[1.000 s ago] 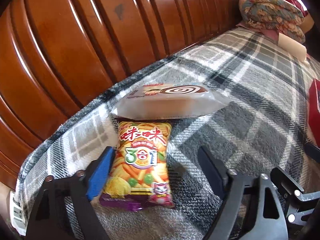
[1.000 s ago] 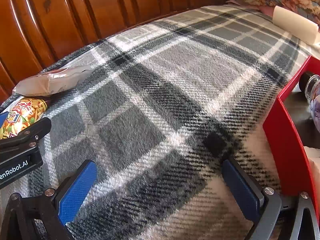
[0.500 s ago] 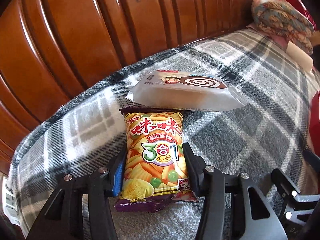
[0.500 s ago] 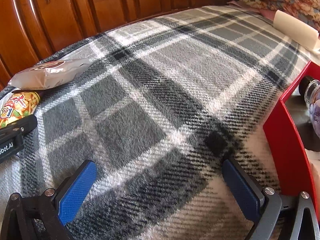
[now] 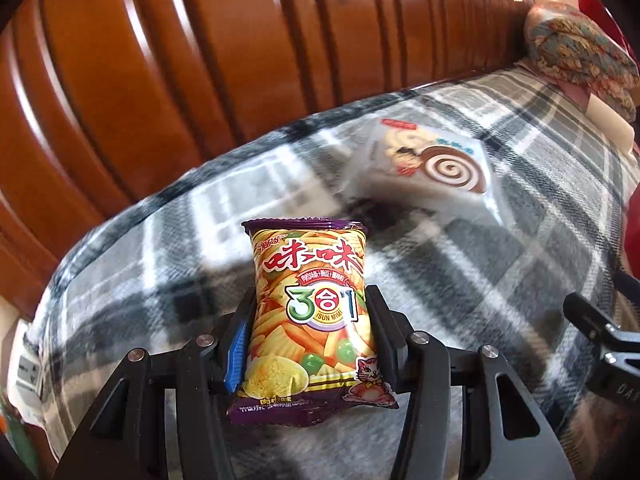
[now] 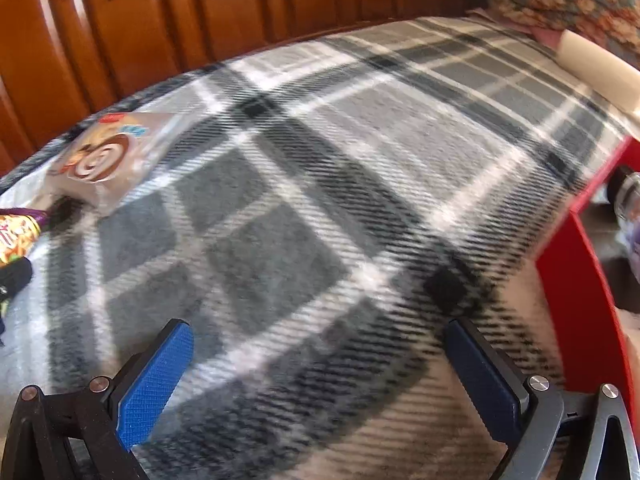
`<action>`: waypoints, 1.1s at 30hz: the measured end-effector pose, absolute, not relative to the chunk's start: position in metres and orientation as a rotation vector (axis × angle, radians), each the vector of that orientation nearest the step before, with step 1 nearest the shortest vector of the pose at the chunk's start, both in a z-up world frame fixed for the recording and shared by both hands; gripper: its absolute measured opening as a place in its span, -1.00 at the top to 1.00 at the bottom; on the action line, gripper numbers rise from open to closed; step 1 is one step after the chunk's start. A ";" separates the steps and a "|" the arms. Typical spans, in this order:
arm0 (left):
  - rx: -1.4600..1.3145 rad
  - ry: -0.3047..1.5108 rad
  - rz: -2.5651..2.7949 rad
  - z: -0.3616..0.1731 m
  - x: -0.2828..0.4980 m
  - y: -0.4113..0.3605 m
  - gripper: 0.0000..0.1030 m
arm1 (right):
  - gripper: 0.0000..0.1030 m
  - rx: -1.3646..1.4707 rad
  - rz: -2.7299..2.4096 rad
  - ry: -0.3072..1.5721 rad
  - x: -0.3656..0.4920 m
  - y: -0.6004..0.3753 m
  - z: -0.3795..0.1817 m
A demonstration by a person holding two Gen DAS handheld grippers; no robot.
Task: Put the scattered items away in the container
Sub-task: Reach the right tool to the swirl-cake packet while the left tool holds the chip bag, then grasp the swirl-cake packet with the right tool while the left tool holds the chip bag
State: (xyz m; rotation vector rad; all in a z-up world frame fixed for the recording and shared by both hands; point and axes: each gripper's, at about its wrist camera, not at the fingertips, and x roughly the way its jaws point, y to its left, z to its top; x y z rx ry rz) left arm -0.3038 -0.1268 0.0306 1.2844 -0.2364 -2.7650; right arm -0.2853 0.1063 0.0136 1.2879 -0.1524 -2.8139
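Observation:
An orange and purple snack bag [image 5: 312, 312] stands upright between the pads of my left gripper [image 5: 311, 300], which is shut on its lower half. Its top corner also shows at the left edge of the right wrist view as the snack bag [image 6: 16, 236]. A clear swirl-roll cake packet [image 5: 432, 164] lies on the plaid blanket [image 5: 500, 280] beyond it, apart from the bag. My right gripper [image 6: 318, 328] is open over the bare blanket [image 6: 280, 200], nothing between its blue pads. The red container [image 6: 576, 280] stands at the right, and the cake packet [image 6: 104, 156] lies far left.
A ribbed wooden headboard [image 5: 240, 60] runs along the blanket's far edge. A floral quilt [image 5: 580, 52] and a pale folded item [image 6: 592, 68] sit at the far right. A glass jar [image 6: 628, 200] rests inside the red container.
My left gripper closed on the snack bag and carried it away from the cake packet, which now lies further to the right. The right gripper stayed open and shifted only slightly.

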 end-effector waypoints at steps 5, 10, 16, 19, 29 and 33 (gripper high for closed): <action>1.244 -0.187 -2.772 0.021 -0.296 -0.139 -0.17 | -1.00 1.146 -2.741 -0.194 -0.294 0.083 0.030; 1.228 -0.175 -2.778 0.018 -0.295 -0.141 -0.21 | -1.00 1.075 -2.659 -0.224 -0.339 0.051 0.042; 1.233 -0.113 -2.798 0.017 -0.295 -0.146 -0.22 | -1.00 1.087 -2.655 0.011 -0.384 -0.001 0.042; 1.230 -0.113 -2.800 0.016 -0.295 -0.146 -0.22 | -1.00 1.134 -2.689 0.022 -0.395 -0.014 0.040; 1.220 -0.114 -2.797 0.016 -0.296 -0.145 -0.21 | -1.00 1.332 -2.715 -0.410 -0.414 -0.009 0.028; 1.231 -0.076 -2.803 0.015 -0.296 -0.147 -0.21 | -1.00 1.383 -2.755 -0.222 -0.433 -0.042 0.028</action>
